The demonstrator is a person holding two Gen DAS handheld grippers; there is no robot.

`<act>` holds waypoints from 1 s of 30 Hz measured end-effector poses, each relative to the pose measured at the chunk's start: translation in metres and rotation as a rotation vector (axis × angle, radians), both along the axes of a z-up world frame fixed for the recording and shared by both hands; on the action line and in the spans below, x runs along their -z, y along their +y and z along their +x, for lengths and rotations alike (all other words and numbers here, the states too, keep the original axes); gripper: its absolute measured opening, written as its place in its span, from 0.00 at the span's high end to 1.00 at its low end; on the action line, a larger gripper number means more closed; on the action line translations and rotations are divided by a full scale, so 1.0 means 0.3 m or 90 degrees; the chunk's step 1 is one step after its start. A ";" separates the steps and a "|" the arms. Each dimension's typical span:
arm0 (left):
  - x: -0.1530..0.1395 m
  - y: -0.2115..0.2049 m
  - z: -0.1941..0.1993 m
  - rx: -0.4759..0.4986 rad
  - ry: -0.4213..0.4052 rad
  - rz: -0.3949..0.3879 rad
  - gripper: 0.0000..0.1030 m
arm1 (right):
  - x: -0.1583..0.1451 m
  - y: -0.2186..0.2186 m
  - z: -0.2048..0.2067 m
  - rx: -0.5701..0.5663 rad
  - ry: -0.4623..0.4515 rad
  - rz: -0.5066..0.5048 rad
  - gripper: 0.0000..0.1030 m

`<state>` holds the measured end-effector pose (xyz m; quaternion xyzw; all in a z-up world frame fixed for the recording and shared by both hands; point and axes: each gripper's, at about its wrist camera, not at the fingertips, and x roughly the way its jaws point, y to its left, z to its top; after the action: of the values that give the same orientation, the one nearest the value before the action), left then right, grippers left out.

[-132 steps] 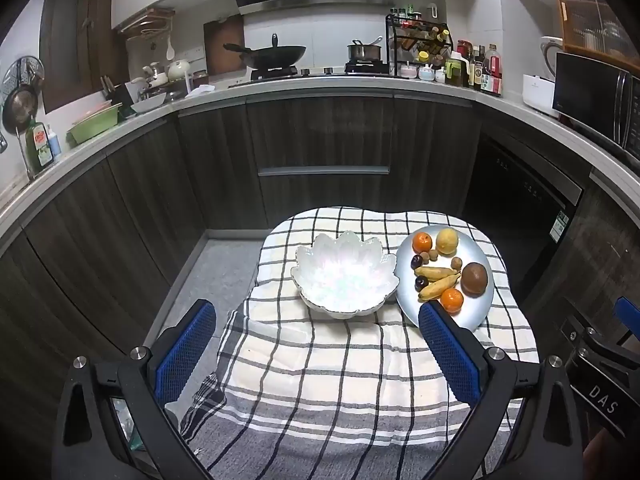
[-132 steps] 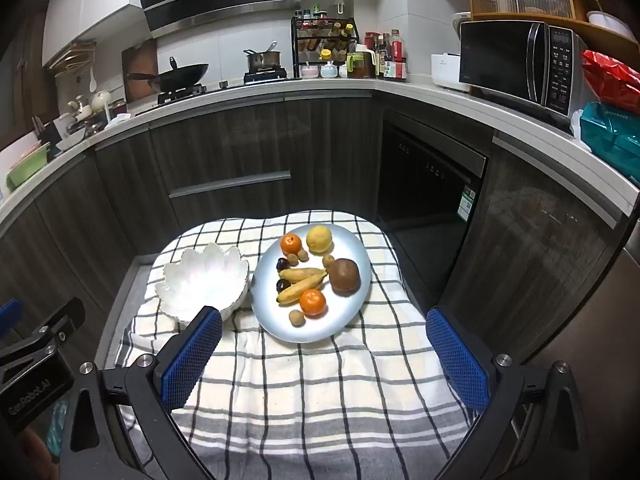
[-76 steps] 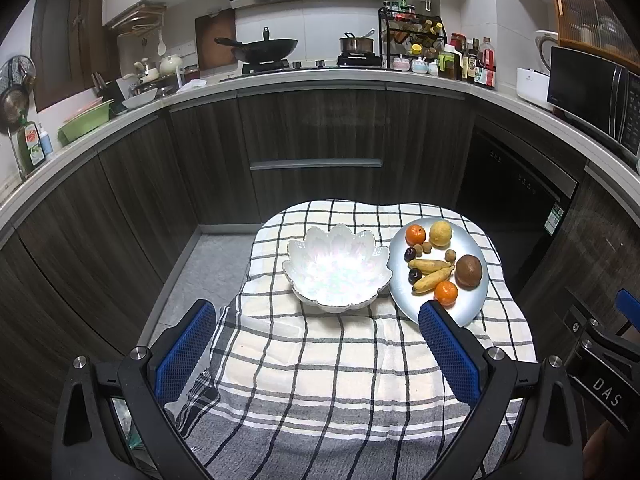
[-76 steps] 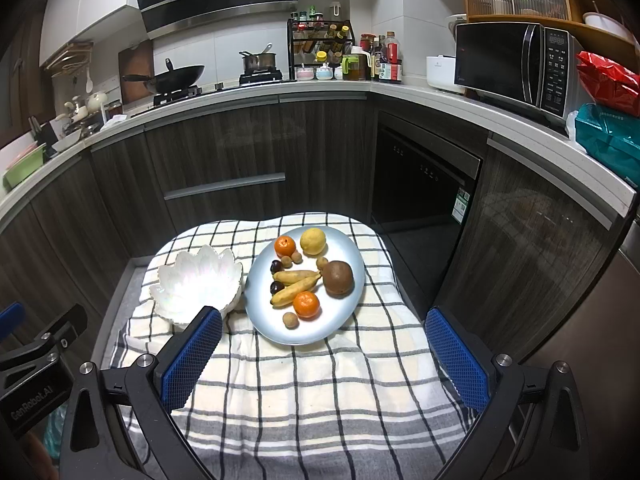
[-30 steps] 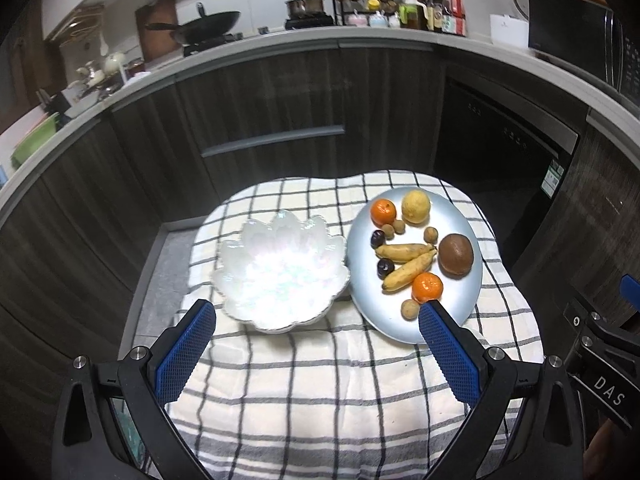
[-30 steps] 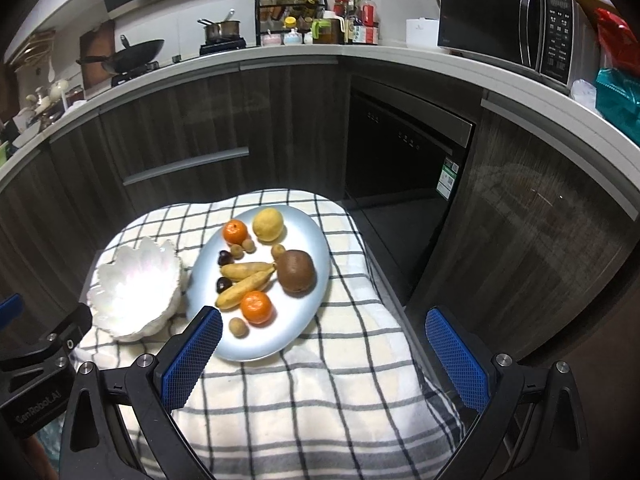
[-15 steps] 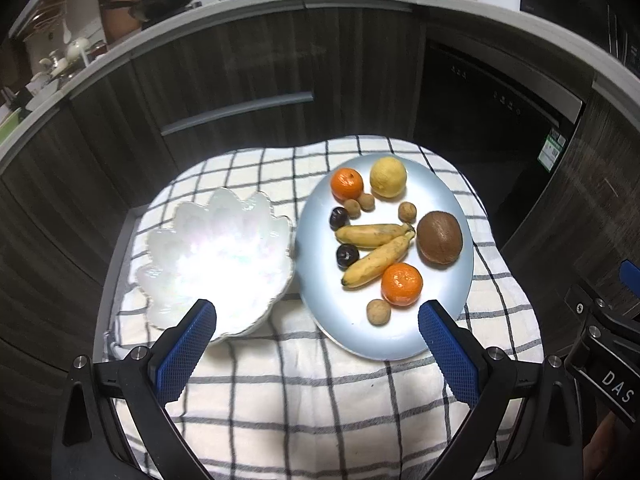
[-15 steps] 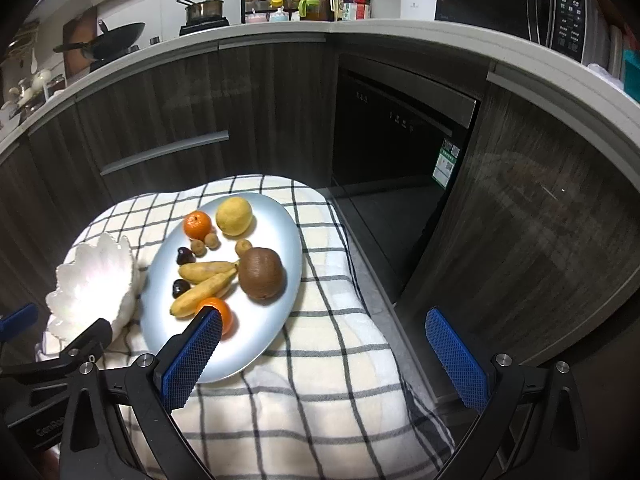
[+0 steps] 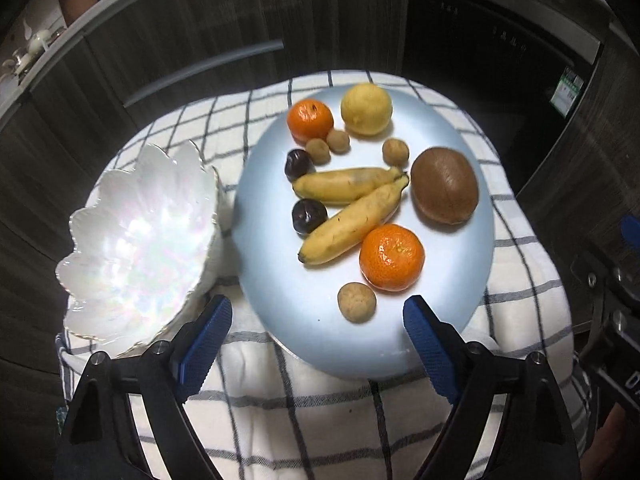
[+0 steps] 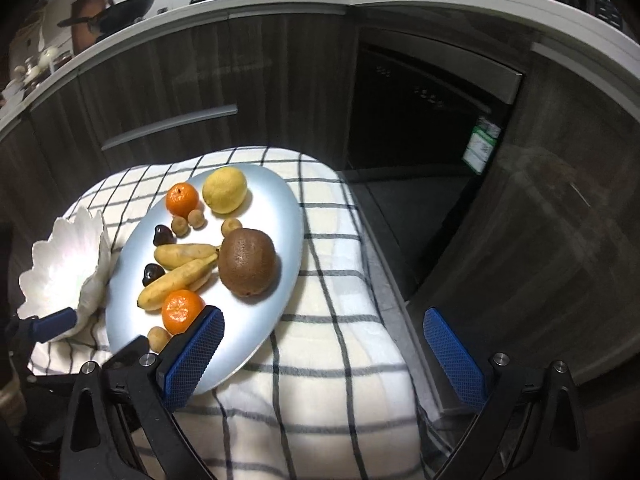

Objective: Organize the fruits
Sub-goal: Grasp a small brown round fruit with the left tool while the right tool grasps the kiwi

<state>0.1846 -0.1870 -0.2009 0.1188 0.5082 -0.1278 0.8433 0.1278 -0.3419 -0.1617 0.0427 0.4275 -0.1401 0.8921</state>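
Note:
A pale blue plate (image 9: 448,312) holds two tangerines (image 9: 391,258), a lemon (image 9: 366,109), a brown kiwi (image 9: 444,185), two small bananas (image 9: 352,220), two dark plums (image 9: 309,216) and several small tan round fruits (image 9: 356,302). An empty white shell-shaped bowl (image 9: 140,240) stands left of it. My left gripper (image 9: 316,336) hovers over the plate's near rim, jaws closing, nothing between them. My right gripper (image 10: 324,348) hangs over the plate's near right edge (image 10: 256,332), jaws closing on nothing; its left finger is beside the near tangerine (image 10: 181,312).
A checked cloth (image 9: 320,420) covers the low round table. Dark wood cabinets (image 10: 200,80) and a dishwasher front (image 10: 420,112) curve around behind. The right gripper's body (image 9: 612,320) shows at the right edge of the left wrist view.
Both grippers have come down and forward toward the plate, so the fruits loom larger. Both pairs of jaws have narrowed slightly.

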 end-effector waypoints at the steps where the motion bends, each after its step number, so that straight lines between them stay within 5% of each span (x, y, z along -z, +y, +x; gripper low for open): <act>1: 0.007 -0.003 0.004 -0.001 0.003 0.001 0.14 | 0.009 -0.001 0.016 -0.008 0.003 -0.001 0.08; 17: 0.120 -0.033 0.065 -0.017 0.057 0.014 0.33 | 0.106 0.012 0.212 -0.097 0.041 0.020 0.09; 24: 0.144 -0.047 0.072 -0.004 0.074 0.002 0.57 | 0.128 0.025 0.269 -0.120 0.053 0.027 0.20; 30: 0.148 -0.050 0.079 -0.008 0.073 -0.005 0.58 | 0.153 0.033 0.303 -0.133 0.060 0.039 0.23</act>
<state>0.2084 -0.2021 -0.2455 0.1048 0.5561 -0.1309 0.8140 0.2186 -0.3319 -0.2077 0.0187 0.4754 -0.0347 0.8789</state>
